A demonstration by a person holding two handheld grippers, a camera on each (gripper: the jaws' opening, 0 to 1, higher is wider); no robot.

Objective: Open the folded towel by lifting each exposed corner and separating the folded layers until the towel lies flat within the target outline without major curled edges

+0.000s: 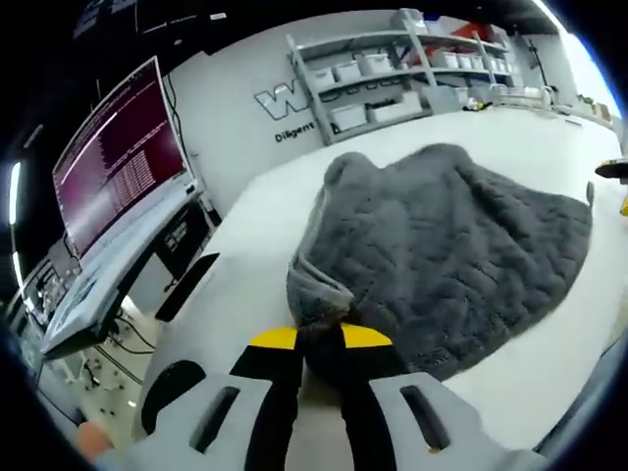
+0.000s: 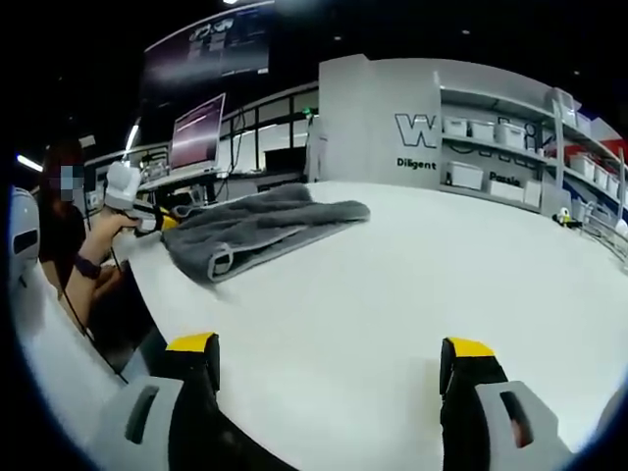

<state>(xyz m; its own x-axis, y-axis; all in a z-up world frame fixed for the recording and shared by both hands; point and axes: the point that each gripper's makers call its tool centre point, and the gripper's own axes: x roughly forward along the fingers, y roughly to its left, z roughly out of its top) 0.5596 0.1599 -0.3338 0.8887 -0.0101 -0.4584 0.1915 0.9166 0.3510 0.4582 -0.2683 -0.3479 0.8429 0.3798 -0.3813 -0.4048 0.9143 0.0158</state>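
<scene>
A dark grey fluffy towel (image 1: 451, 245) lies spread on the white table (image 1: 265, 211), its near corner bunched up. My left gripper (image 1: 320, 339), with yellow-tipped black jaws, is shut on that bunched corner at the table's near edge. In the right gripper view the same towel (image 2: 257, 228) lies far off at the table's left end, with the left gripper (image 2: 147, 218) held by a person's hand at its corner. My right gripper (image 2: 329, 348) hangs open over bare table (image 2: 412, 285), well away from the towel.
A monitor with a red screen (image 1: 118, 162) and a desk stand left of the table. Shelves with white bins (image 1: 378, 74) line the far wall. A person (image 2: 64, 235) stands at the table's left end. Small objects (image 2: 569, 218) lie at the far right edge.
</scene>
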